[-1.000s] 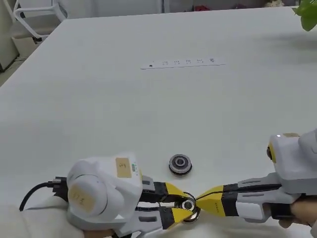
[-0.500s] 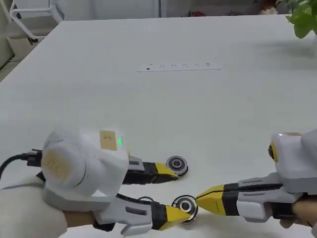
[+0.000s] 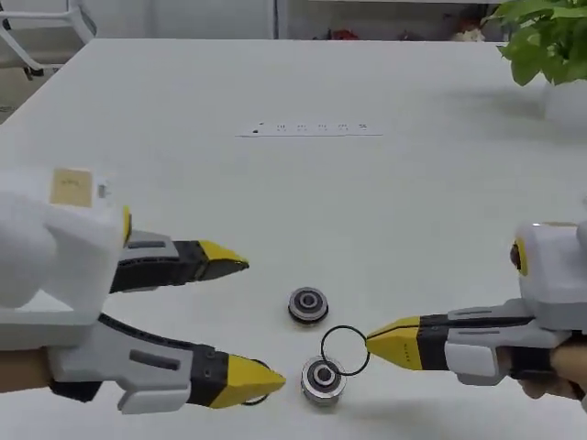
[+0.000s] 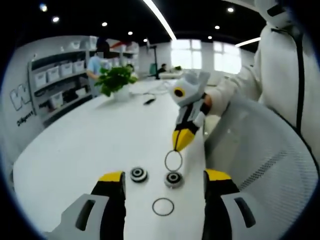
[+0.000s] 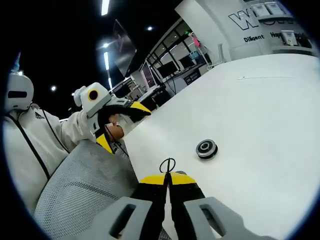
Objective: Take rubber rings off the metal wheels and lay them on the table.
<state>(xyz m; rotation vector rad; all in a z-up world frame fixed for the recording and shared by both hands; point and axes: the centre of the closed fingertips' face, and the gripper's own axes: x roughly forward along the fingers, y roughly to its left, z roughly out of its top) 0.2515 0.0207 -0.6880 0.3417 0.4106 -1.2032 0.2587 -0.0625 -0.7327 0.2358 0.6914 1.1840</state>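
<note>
Head view: a white table [image 3: 275,202] holds two small metal wheels, a far wheel [image 3: 307,304] with a dark rim and a near wheel [image 3: 323,379] close in front of it. From the right, the right gripper [image 3: 371,344] reaches in with its yellow tips pressed together, pinching a thin black ring [image 3: 344,350] right beside the near wheel; whether ring and wheel touch cannot be told. From the left, the left gripper [image 3: 248,321] has its jaws spread wide and grips nothing. In the left gripper view, a loose ring [image 4: 163,206] lies flat on the table between those spread jaws, just short of the near wheel. In the right gripper view, the pinched ring sticks out past the closed tips, with the far wheel beyond.
</note>
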